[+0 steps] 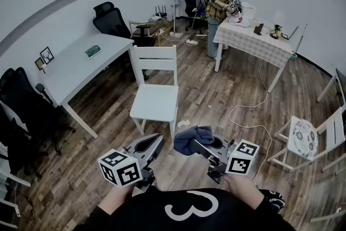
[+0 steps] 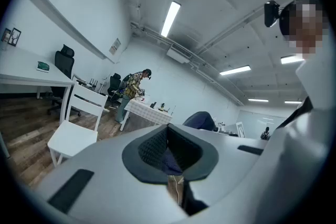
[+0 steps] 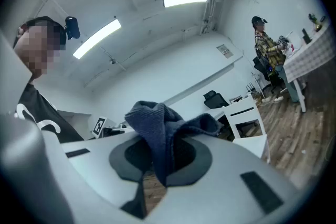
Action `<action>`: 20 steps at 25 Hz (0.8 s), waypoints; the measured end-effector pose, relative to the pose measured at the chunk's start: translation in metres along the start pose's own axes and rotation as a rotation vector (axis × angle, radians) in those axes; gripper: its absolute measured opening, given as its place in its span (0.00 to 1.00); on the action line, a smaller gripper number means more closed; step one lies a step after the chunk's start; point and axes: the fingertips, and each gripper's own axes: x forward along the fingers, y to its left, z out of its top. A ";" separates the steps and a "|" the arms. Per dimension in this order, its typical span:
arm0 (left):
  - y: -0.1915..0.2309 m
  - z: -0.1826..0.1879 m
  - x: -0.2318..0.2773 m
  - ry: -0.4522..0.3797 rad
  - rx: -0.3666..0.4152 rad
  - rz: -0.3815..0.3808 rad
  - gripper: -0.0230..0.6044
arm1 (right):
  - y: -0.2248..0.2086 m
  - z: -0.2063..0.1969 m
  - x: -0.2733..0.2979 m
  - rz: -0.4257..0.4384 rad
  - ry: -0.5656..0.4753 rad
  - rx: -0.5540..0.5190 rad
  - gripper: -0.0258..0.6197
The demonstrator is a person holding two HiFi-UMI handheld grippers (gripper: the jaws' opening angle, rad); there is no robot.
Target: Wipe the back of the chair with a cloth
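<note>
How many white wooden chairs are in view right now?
2: one white wooden chair mid-floor ahead, second white chair at right with patterned cushion; edges may hide more.

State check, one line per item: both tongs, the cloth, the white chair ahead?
left tongs: shut, nothing clamped.
right tongs: shut on the cloth.
cloth: bunched, pinched in the right tongs, apart from the chair.
white chair: upright, seat bare, backrest on the far side, not touched.

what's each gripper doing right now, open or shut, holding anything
Left gripper: shut, nothing in it.
Right gripper: shut on the cloth.
</note>
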 end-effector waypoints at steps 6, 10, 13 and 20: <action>-0.005 0.003 -0.006 -0.001 0.027 0.018 0.06 | 0.008 0.004 0.005 0.031 -0.018 -0.007 0.11; 0.003 -0.001 -0.018 0.003 0.022 0.048 0.06 | 0.005 -0.004 0.016 0.045 -0.005 0.006 0.12; 0.022 -0.001 -0.027 -0.005 0.000 0.077 0.06 | 0.000 -0.010 0.031 0.057 0.004 0.026 0.12; 0.081 -0.002 -0.029 0.004 -0.067 0.099 0.06 | -0.025 -0.027 0.083 0.052 0.055 0.098 0.12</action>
